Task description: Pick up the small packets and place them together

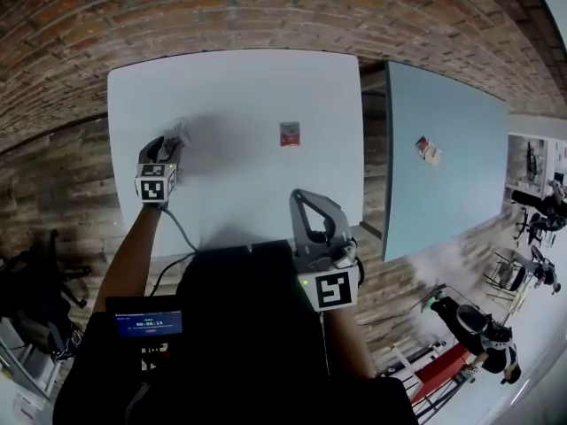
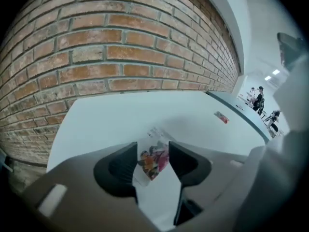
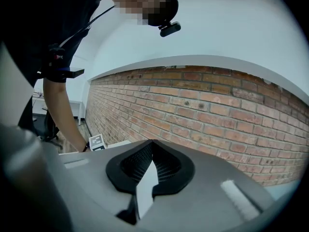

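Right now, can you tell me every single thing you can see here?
white table: one, white, against the brick wall.
blue-grey table: one, pale blue-grey, right of the white table.
clear packet: one, clear with colourful print, on the left part of the white table.
red packet: one, red, middle of the white table.
third packet: one, red and white, on the blue-grey table.
brick wall: one, red-brown, at the far side of the tables.
screen: one, blue, low at the person's left.
left gripper: one, grey, open around the clear packet without pressing on it.
right gripper: one, grey, shut and empty, near the front edge of the white table.
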Demonstrator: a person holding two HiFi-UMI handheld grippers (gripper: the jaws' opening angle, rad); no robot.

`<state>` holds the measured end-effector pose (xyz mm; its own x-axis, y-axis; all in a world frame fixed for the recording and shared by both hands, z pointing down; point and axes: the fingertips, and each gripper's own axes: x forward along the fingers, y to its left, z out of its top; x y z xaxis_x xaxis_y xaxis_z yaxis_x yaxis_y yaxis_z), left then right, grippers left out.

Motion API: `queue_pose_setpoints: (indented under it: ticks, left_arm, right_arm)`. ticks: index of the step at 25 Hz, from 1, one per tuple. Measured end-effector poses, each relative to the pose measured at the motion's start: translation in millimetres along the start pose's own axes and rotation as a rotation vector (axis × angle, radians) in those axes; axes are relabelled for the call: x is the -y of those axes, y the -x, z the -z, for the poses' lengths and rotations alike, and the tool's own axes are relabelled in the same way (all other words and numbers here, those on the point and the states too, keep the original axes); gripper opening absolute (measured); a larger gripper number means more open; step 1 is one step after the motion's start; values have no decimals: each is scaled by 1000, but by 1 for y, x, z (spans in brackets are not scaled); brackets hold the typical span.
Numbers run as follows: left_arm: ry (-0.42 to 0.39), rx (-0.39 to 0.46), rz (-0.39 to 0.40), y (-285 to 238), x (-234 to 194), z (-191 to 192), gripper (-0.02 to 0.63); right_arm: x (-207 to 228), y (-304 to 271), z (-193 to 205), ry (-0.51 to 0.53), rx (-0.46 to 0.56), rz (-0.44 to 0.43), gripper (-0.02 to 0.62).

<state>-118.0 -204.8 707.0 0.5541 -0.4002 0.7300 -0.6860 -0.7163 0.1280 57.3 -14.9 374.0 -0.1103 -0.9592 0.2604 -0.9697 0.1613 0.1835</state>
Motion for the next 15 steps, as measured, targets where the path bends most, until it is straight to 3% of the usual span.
queue_pose_setpoints:
  ticks: [5,8,10,12,15]
  left_arm:
    - [134,-92,-60,-6,-5,12,206]
    - [247,-115,-115,-6,-3,15,206]
    - [281,-103,-136,-4,-2,12,206]
    - [215,-51,-150,2,0,-2,206]
    - [23,36,-130,14,1,-30,206]
  right_arm:
    - [1,4,6,8,-32,1,3]
    - [4,3,7,1,-33,3,3]
    - [3,-1,6,-6,-21,3,3]
    - [1,-4,5,4,-19,-5,3]
    - [-5,-6,6,34,-27,-29,3]
